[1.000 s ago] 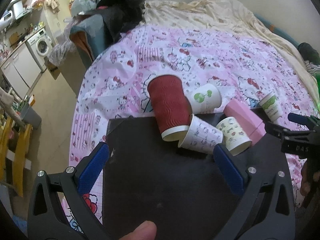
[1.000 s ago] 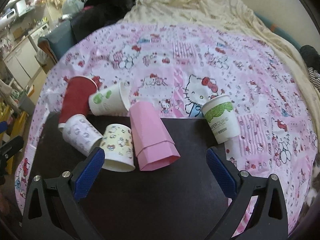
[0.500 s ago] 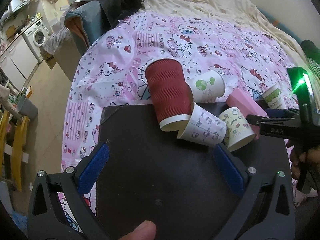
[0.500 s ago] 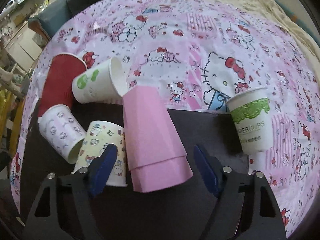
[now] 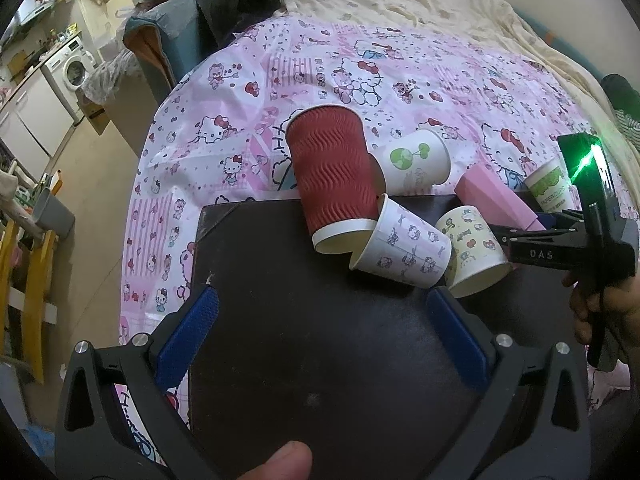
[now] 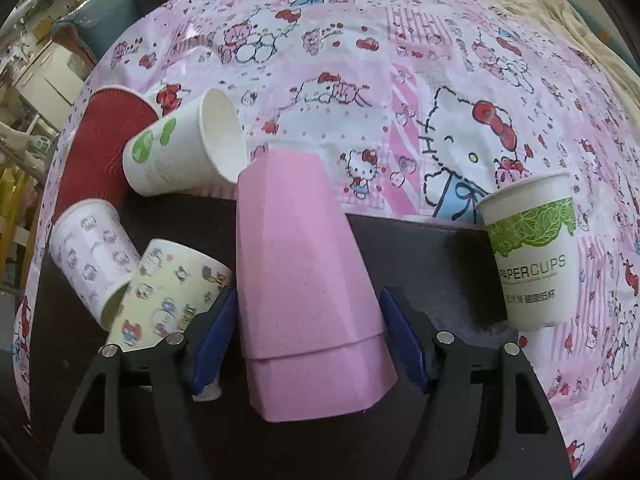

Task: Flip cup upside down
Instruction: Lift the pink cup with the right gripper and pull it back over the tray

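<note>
A pink faceted cup (image 6: 304, 264) lies on its side on the dark board (image 6: 432, 256), mouth toward me. My right gripper (image 6: 306, 336) has its blue pads on both sides of the cup near the mouth, close to it or touching; it also shows in the left wrist view (image 5: 548, 220). A white cup with green print (image 6: 528, 256) stands upright at the board's right edge. My left gripper (image 5: 320, 336) is open and empty over the board, short of the lying cups.
A red ribbed cup (image 5: 332, 176), a white cup with a green tree (image 5: 416, 160), a Hello Kitty cup (image 5: 404, 248) and a cream cartoon cup (image 5: 472, 252) lie tipped together. The board (image 5: 304, 320) rests on a pink Hello Kitty bedspread (image 5: 400, 64). Floor and furniture lie left.
My right gripper has moved forward and narrowed until its pads flank the pink cup. The left gripper has shifted only slightly and stays open.
</note>
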Demonstrator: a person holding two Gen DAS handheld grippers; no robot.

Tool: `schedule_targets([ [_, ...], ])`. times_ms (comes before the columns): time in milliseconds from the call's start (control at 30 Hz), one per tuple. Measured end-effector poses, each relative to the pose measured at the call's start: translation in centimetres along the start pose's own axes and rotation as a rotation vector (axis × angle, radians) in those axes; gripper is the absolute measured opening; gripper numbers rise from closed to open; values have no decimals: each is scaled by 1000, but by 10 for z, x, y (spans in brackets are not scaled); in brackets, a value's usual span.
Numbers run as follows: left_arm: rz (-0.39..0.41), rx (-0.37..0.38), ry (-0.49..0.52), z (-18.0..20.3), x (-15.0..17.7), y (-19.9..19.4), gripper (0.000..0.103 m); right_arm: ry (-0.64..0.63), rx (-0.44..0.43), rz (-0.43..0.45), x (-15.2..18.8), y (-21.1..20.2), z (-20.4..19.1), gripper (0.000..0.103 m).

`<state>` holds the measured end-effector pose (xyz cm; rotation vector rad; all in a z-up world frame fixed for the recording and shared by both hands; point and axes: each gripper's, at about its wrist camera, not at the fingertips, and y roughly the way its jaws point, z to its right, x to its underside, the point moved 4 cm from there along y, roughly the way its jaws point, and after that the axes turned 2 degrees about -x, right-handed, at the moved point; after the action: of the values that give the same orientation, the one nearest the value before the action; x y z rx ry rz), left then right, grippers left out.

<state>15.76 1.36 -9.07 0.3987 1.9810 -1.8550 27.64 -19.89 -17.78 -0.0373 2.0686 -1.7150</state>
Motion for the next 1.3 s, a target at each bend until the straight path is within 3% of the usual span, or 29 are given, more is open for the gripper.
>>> schedule_targets([
  [467,5,20,-6,0,4,-6,103,35,15,-22,22,-12,4,73],
  [767,-9,12,-35,-11,15,-10,103,139,-30,-46,82,-43,-5,73],
  [1000,-61,15,-124,-34,35,-17,103,183,-112,-30,131,-72,-43,73],
  [1300,-79,37,-197,-58,66,-33,103,258,-240,-34,169,-66,-115,72],
])
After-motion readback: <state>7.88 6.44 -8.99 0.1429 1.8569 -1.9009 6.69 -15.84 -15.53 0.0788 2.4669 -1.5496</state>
